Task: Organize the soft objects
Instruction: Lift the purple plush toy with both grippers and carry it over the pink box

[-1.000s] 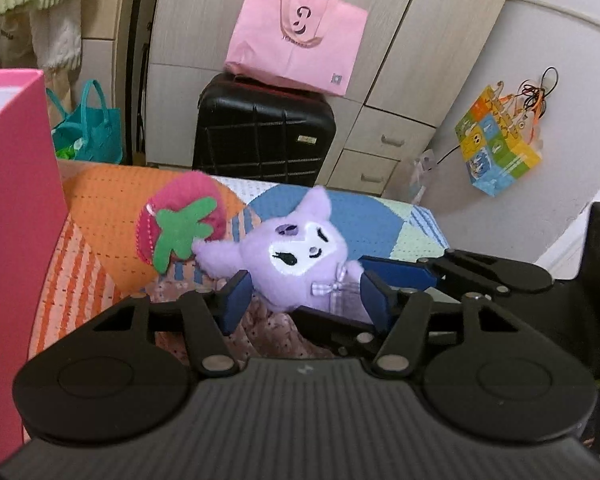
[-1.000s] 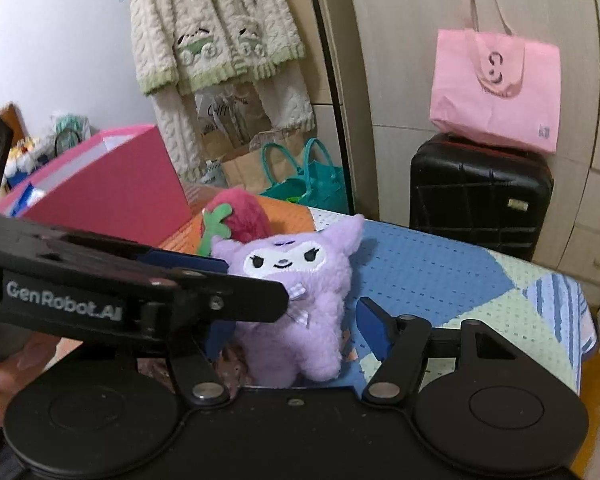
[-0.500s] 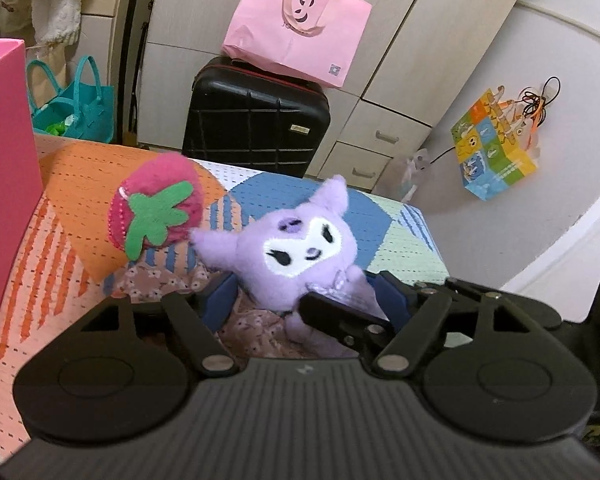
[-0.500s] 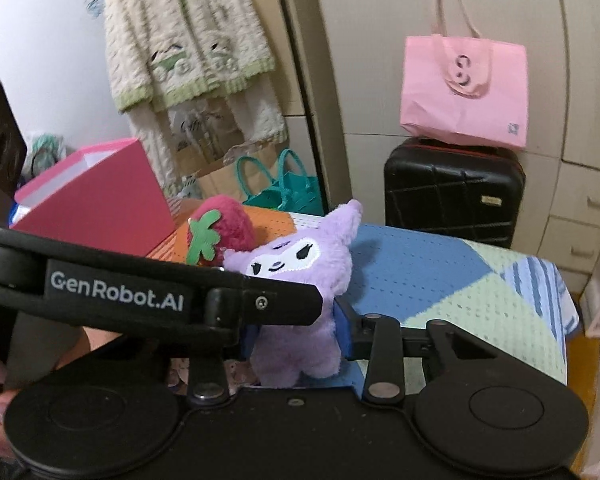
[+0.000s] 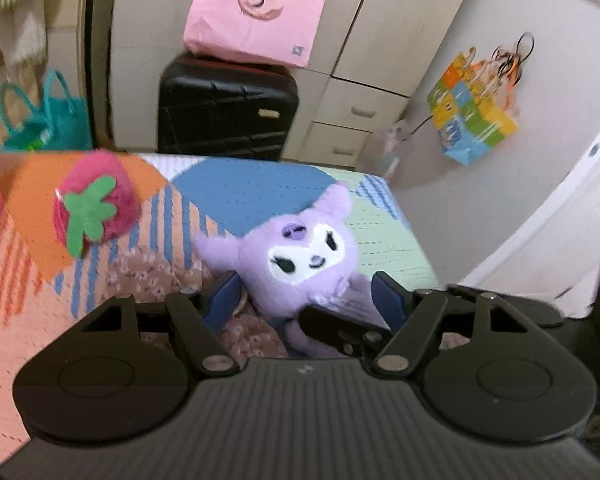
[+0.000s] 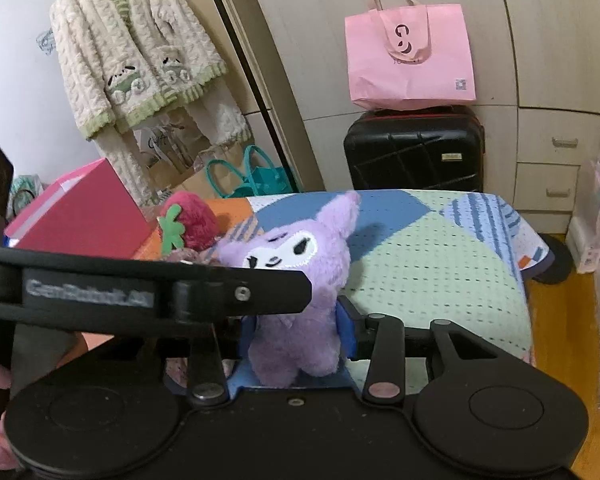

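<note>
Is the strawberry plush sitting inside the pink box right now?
No, the strawberry plush lies on the patchwork blanket beside the pink box, not in it.

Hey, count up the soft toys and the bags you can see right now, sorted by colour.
Purple plush toy: 1
Red strawberry plush: 1
Pink bag: 1
Teal bag: 1
Multicoloured bag: 1
Total: 5
</note>
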### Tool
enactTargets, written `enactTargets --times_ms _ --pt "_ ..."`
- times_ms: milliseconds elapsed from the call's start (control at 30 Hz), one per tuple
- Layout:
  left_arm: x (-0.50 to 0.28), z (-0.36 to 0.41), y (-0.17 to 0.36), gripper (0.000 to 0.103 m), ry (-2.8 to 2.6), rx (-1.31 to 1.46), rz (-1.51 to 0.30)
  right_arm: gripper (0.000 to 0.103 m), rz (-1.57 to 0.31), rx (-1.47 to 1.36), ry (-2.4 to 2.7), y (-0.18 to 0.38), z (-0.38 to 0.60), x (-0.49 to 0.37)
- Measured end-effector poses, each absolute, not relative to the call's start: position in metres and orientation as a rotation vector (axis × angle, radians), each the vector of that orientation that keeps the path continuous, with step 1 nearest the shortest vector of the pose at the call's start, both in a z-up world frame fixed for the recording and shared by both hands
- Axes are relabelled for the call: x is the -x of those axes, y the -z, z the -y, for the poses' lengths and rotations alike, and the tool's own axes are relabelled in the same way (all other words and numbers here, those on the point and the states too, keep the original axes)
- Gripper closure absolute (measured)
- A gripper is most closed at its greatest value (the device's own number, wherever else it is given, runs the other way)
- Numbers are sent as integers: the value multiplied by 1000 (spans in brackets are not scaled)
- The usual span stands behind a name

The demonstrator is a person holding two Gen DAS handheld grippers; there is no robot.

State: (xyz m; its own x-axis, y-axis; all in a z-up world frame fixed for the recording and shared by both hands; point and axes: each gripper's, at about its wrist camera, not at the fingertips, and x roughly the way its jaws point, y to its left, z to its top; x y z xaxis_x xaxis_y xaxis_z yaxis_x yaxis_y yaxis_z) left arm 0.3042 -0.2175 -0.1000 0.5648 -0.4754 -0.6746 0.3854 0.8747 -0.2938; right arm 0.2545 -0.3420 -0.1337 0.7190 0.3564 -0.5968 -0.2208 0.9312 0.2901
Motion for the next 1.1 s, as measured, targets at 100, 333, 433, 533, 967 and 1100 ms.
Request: enactTargets --times_ms 100,333,433,533,967,1100 --pt "-300 225 95 32 445 41 -770 55 -684 -146 -311 135 337 -251" --pt "-302 224 91 27 447 72 -748 58 -653 -53 -329 134 327 -251" --pt "-301 221 92 27 467 103 -758 60 -690 -211 -325 134 344 -257" --pt "-299 216 90 27 516 155 -772 61 -670 -272 -292 132 353 -250" --pt "-259 209 75 39 600 207 -772 60 -601 -439 -340 114 363 -199" --pt "-245 201 72 47 588 167 -769 60 -611 -424 -346 113 357 -187"
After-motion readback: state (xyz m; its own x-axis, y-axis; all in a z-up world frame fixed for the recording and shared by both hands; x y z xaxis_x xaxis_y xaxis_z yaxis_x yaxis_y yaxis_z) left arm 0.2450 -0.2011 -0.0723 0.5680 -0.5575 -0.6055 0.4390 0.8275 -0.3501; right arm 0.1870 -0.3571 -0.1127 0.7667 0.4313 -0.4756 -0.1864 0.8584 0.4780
